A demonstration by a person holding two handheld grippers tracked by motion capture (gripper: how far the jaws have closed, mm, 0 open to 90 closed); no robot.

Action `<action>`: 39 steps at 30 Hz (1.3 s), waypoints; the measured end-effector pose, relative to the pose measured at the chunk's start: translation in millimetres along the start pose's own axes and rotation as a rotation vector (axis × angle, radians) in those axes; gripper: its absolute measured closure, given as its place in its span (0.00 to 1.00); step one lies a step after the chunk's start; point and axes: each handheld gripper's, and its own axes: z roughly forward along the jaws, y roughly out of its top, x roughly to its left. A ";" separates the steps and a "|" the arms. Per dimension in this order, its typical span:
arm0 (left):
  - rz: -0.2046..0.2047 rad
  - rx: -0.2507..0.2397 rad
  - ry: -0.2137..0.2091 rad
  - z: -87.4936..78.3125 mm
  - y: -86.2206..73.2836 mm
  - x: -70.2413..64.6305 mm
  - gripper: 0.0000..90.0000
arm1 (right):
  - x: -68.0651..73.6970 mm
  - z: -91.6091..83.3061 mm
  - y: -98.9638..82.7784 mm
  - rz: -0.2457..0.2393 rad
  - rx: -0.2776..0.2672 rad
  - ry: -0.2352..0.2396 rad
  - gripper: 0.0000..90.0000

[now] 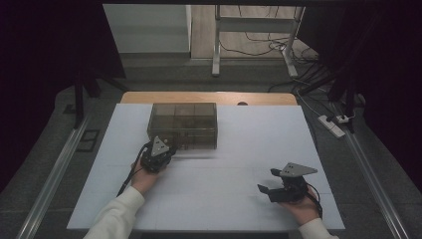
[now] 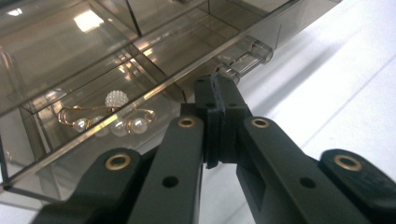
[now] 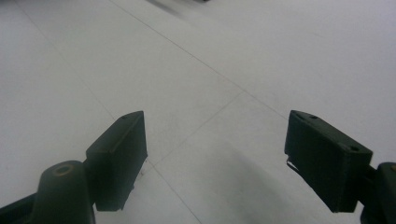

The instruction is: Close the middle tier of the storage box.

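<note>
A smoky see-through box point(image 1: 183, 119) with drawers stands at the back middle of the white table. My left gripper point(image 1: 170, 149) is at its lower front. In the left gripper view its jaws point(image 2: 216, 88) are pressed together on the left end of a clear drawer handle point(image 2: 245, 56). Inside that drawer lie a gold pin with pearls point(image 2: 109, 122) and a white beaded ball point(image 2: 116, 99). My right gripper point(image 1: 268, 180) rests low at the front right of the table, far from the box. Its jaws point(image 3: 215, 158) stand wide apart with nothing between them.
The white table top point(image 1: 239, 149) spreads between the two hands. A wooden edge point(image 1: 209, 97) shows behind it. Dark floor, metal rails, a power strip point(image 1: 332, 125) and cables lie around the table.
</note>
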 end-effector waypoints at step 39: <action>0.000 0.002 -0.006 9.1 9.8 5.0 0.98 | -1.0 -0.2 -0.8 -0.013 0.009 -0.009 0.23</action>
